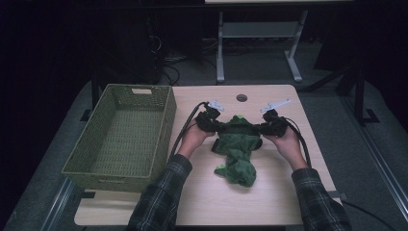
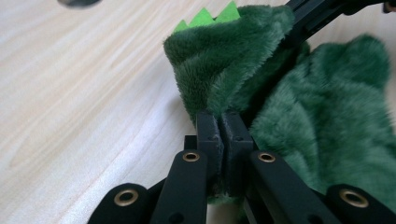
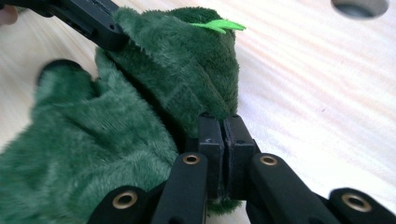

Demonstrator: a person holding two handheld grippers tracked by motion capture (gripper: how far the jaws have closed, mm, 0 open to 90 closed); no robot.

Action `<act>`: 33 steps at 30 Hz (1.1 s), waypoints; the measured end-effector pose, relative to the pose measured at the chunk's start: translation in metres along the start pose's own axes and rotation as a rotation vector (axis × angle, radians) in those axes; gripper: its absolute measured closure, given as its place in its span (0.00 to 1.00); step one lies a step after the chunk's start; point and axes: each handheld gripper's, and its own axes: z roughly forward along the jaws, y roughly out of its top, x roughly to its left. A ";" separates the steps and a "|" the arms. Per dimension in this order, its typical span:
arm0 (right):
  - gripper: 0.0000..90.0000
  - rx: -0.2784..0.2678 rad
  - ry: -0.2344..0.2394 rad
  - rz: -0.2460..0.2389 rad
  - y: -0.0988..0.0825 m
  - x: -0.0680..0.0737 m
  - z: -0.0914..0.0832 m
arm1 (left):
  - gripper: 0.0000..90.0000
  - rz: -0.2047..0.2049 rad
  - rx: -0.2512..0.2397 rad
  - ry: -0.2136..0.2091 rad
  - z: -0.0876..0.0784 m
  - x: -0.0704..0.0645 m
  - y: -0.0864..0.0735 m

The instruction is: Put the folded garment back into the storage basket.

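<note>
A dark green plush garment (image 1: 238,151) with light green felt spikes lies in a heap on the wooden table (image 1: 269,197). My left gripper (image 1: 219,126) pinches its upper left edge and my right gripper (image 1: 261,128) pinches its upper right edge, one at each side. In the left gripper view the black jaws (image 2: 223,126) are pressed together on a fold of the green plush (image 2: 224,65), spikes (image 2: 212,14) at its top. The right gripper view has its jaws (image 3: 223,128) clamped on the plush (image 3: 187,60) too, with the other gripper (image 3: 88,18) gripping the far corner.
A green woven basket (image 1: 122,137), nothing in it, stands on the table's left side. A round cable hole (image 1: 241,97) sits in the tabletop behind the garment. Bare wood lies in front of the garment. A desk frame (image 1: 260,43) stands on the floor beyond.
</note>
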 end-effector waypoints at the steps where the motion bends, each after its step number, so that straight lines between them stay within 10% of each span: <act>1: 0.97 -0.008 0.001 -0.006 0.001 0.002 -0.004 | 0.97 0.014 -0.002 0.003 -0.004 -0.002 0.001; 33: 0.97 -0.151 0.075 -0.145 -0.035 0.069 -0.086 | 0.97 0.141 -0.072 -0.044 -0.076 -0.084 -0.015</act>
